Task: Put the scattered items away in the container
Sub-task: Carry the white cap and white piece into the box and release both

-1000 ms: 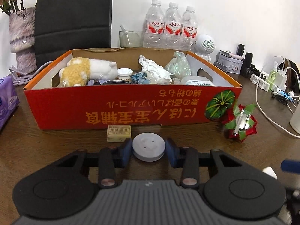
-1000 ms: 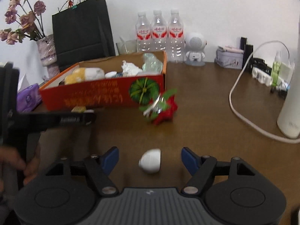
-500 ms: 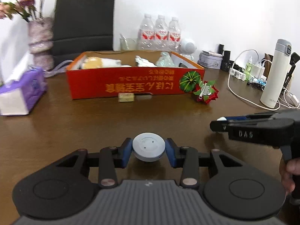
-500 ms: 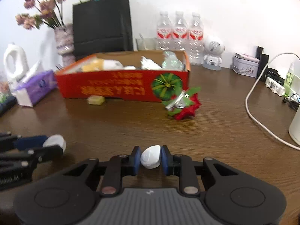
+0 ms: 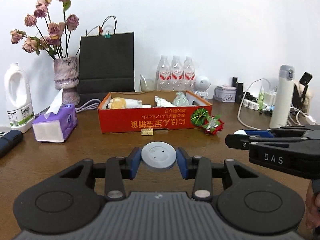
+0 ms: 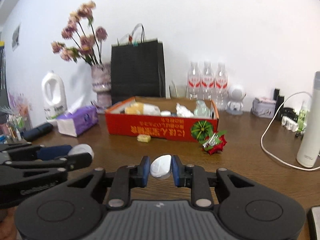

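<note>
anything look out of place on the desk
Two items lie outside the red cardboard box: a small yellow block against its front wall and a red-and-green foil flower at its right corner. The box's print reads upside down.

Left gripper (image 5: pixel 158 159): jaws clamped on a round grey disc (image 5: pixel 158 156), held clear above the table. Right gripper (image 6: pixel 160 168): jaws have just closed on a white oval piece (image 6: pixel 161 167), pads pressing both sides. Both grippers point slightly downward, side by side.
</note>
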`<state>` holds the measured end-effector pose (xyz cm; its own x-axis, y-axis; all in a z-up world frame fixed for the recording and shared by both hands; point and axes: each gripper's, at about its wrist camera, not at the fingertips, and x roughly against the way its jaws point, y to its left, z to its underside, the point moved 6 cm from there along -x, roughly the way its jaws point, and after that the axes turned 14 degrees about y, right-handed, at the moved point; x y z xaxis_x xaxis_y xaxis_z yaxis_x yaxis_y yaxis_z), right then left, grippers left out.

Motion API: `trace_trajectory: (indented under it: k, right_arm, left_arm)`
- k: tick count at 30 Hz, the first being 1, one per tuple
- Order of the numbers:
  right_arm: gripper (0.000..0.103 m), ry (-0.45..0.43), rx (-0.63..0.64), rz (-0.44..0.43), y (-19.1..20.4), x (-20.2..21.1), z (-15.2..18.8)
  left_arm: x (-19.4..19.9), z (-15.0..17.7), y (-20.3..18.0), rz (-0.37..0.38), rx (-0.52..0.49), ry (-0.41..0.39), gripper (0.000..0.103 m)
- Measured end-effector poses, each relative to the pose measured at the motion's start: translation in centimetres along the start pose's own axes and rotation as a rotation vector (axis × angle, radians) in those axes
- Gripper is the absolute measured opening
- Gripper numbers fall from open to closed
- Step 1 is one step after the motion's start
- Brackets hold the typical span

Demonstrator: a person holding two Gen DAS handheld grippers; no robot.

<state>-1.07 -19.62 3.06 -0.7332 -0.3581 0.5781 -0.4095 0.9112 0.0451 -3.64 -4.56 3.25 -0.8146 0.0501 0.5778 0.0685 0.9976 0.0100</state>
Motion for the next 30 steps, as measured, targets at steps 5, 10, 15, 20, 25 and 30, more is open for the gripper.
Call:
trace_trajectory:
  k: [5,10,15,20,25,30]
  right_arm:
    - [0.022,-0.025,0.014,0.018,0.7,3.0,1.6]
    - [0.022,-0.057,0.007,0.019,0.8,5.0,2.4]
    - [0.023,-0.076,0.01,0.017,1.1,5.5,2.4]
    - [0.023,-0.065,-0.012,0.018,0.6,4.5,2.2]
    - [0.023,-0.032,-0.035,0.026,-0.5,2.0,1.4]
    - [0.023,-0.018,-0.065,0.027,-1.9,-1.7,-1.4]
  left_arm:
    - [2.9,1.5,-0.9,-0.008,-0.021,-0.018,0.04]
    - [4.8,2.3,-1.1,-0.021,-0.027,-0.043,0.04]
    - [5.2,2.5,-1.1,-0.018,-0.027,-0.046,0.04]
    - [4.0,2.4,-0.9,-0.01,-0.014,-0.024,0.04]
    - [1.3,1.2,-0.1,0.009,-0.002,0.005,0.04]
    - [-2.2,-2.3,0.8,0.069,0.002,0.007,0.04]
